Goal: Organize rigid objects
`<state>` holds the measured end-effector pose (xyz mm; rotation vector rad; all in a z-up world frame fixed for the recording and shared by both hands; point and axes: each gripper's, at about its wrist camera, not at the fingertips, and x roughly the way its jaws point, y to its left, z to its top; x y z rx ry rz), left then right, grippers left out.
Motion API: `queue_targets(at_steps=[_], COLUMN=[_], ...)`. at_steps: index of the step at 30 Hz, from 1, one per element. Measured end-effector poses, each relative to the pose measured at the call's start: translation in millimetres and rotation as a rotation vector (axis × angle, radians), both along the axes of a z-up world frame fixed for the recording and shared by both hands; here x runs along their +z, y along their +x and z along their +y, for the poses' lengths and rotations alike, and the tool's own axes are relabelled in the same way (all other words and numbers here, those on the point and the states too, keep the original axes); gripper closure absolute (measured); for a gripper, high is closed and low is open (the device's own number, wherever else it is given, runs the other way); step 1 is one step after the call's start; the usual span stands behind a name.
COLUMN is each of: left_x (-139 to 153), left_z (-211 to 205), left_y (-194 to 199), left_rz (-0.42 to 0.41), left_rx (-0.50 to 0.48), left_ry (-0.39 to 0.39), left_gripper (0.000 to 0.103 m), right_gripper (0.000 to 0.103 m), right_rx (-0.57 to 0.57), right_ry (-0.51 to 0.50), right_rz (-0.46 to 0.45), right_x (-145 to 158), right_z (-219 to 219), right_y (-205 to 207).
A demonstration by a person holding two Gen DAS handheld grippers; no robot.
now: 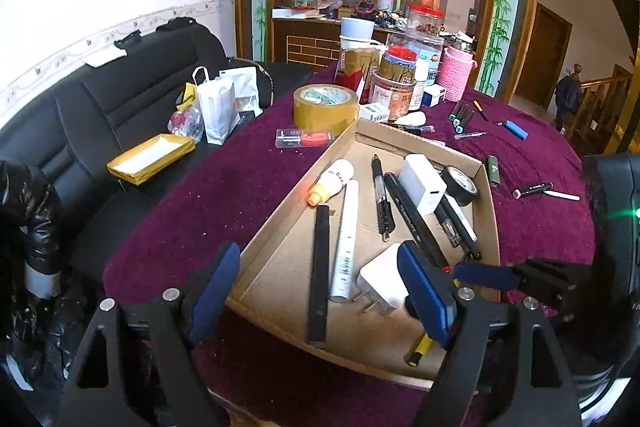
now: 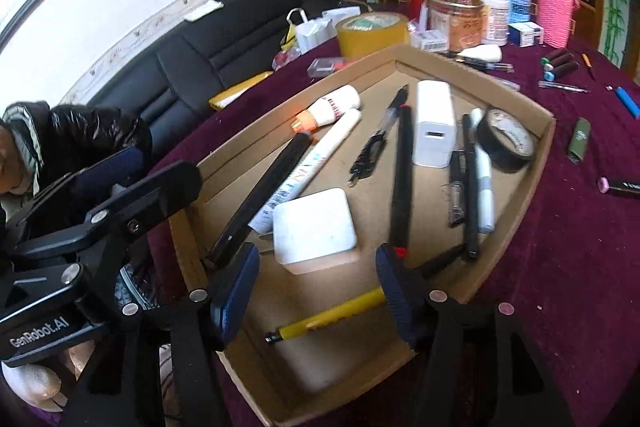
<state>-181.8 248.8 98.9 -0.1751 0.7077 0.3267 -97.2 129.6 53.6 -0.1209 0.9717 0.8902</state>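
Note:
A shallow cardboard tray (image 1: 280, 223) (image 2: 516, 215) lies on the purple tablecloth. It holds pens, a white tube (image 1: 346, 243), a black bar (image 1: 319, 275), two white chargers (image 1: 382, 283) (image 2: 314, 225), black tape (image 2: 508, 139) and a yellow marker (image 2: 328, 319). My left gripper (image 1: 320, 291) is open over the tray's near end, empty. My right gripper (image 2: 316, 291) is open and empty above the yellow marker, which lies between its fingers. The left gripper's body also shows at the left of the right wrist view (image 2: 100, 211).
Loose markers (image 1: 464, 115), a blue lighter (image 1: 516, 129), a green lighter (image 1: 493, 171) and a pink-capped pen (image 1: 534, 188) lie on the cloth right of the tray. Packing tape (image 1: 325, 109), jars and a pink holder (image 1: 456, 75) stand behind. A black sofa (image 1: 100, 107) is left.

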Motion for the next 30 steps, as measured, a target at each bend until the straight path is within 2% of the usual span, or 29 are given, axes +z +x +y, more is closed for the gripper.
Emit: queue_targets(at_steps=[4,8,23,30], left_x=[5.5,10.6,16.4,15.9], left_z=[-12.7,-28.0,-102.9,-127.6], left_y=[-4.3,-5.5,5.4,11.9], left_rz=[-0.003,-0.003,0.02,0.017], left_rx=[-0.012,-0.03,-0.134,-0.14], left_ry=[0.028,0.062,0.2,0.267], left_gripper=[0.023,0.022,0.018,0.018], right_gripper=[0.036,0.031,0.03,0.031], right_rx=[-0.049,-0.103,-0.322,-0.374], right_ry=[0.03,0.06,0.129,0.122], right_rz=[-0.003,-0.002,0.033,0.019], right_x=[5.1,8.8,-2.2,-11.1], right_z=[-25.5,-53.7,-174.8,-202.5], right_y=[1.1,3.3,26.0,32.2])
